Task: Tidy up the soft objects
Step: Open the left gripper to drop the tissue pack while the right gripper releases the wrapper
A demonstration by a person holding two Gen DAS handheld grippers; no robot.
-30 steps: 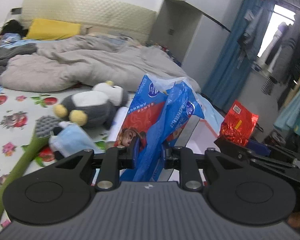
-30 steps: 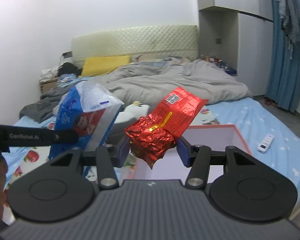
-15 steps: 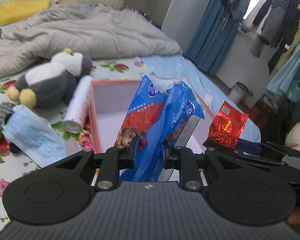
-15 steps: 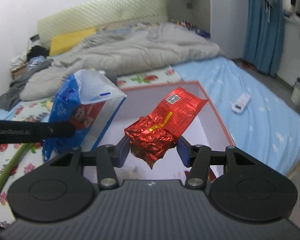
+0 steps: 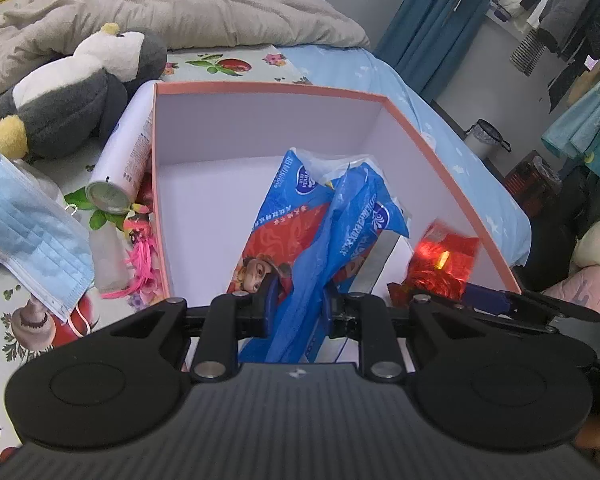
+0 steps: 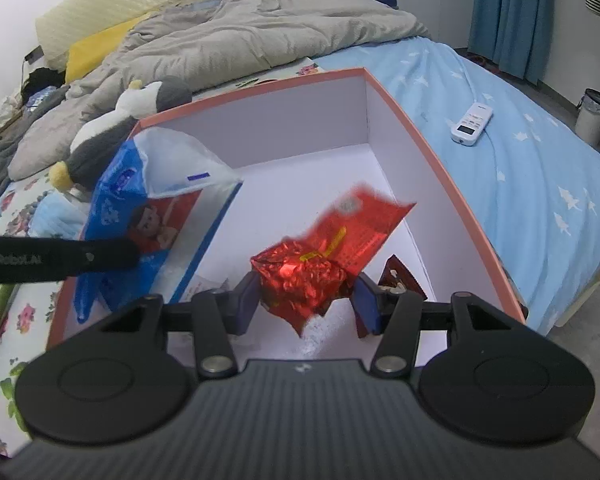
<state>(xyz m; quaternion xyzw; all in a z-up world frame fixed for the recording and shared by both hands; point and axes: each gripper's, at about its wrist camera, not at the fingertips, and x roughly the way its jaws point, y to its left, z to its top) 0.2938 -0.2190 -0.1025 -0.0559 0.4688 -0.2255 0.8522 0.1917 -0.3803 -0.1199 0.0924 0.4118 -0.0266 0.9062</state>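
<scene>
Tissue pack (image 5: 320, 236) pinched in left gripper (image 5: 296, 308), red foil packet (image 6: 312, 272) in right gripper (image 6: 304, 300); lower both into box (image 5: 268, 92) before releasing.

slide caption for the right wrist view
Right gripper holds a red foil packet over the open pink-rimmed box.

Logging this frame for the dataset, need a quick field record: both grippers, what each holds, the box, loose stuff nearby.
left gripper: shut on blue and red plastic tissue pack, over the box
right gripper: shut on crinkled red foil packet, over the box
pink-rimmed white cardboard box: open, on the bed
beside box, outside: grey and white plush penguin, white spray can, blue face mask
white remote control: on blue sheet
</scene>
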